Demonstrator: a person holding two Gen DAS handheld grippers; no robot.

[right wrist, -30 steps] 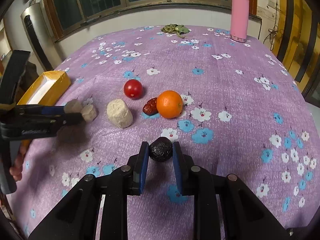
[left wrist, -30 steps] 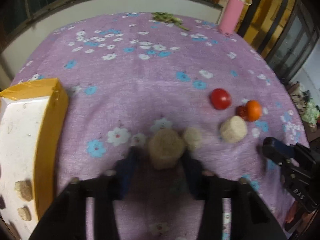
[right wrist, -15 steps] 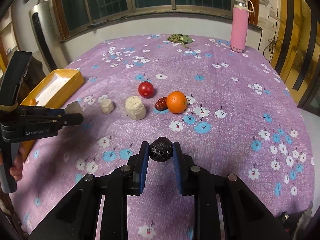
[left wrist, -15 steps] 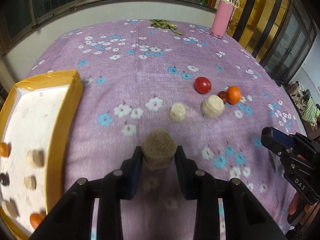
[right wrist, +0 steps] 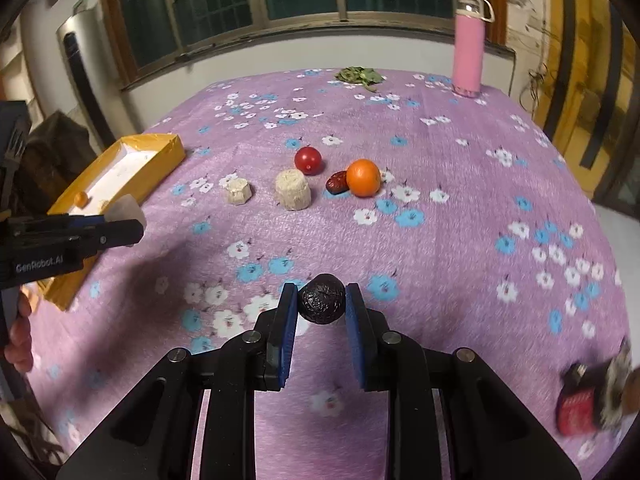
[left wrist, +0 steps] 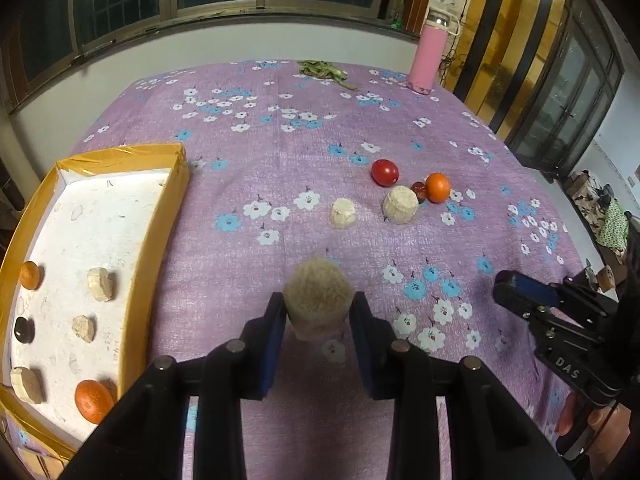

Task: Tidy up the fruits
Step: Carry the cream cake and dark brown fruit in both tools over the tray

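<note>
My left gripper (left wrist: pixel 318 304) is shut on a beige round chunk (left wrist: pixel 318 294) and holds it above the purple flowered cloth (left wrist: pixel 280 152). My right gripper (right wrist: pixel 322 300) is shut on a dark wrinkled fruit (right wrist: pixel 322 298), also held above the cloth. On the cloth lie a red tomato (left wrist: pixel 385 172), an orange (left wrist: pixel 438 187), a red date (left wrist: pixel 419 189) and two beige chunks (left wrist: pixel 400 210) (left wrist: pixel 343 213). The yellow box (left wrist: pixel 168 216) at the left holds several pieces, among them oranges (left wrist: pixel 94 400) and beige chunks (left wrist: pixel 102 284).
A pink bottle (left wrist: pixel 430 56) and a pile of green leaves (left wrist: pixel 324 70) stand at the cloth's far edge. A window and wall run behind. A red object (right wrist: pixel 580 404) lies at the lower right in the right wrist view.
Both grippers have risen and pulled back from the cloth with their pieces. More of the yellow box has come into the left wrist view.
</note>
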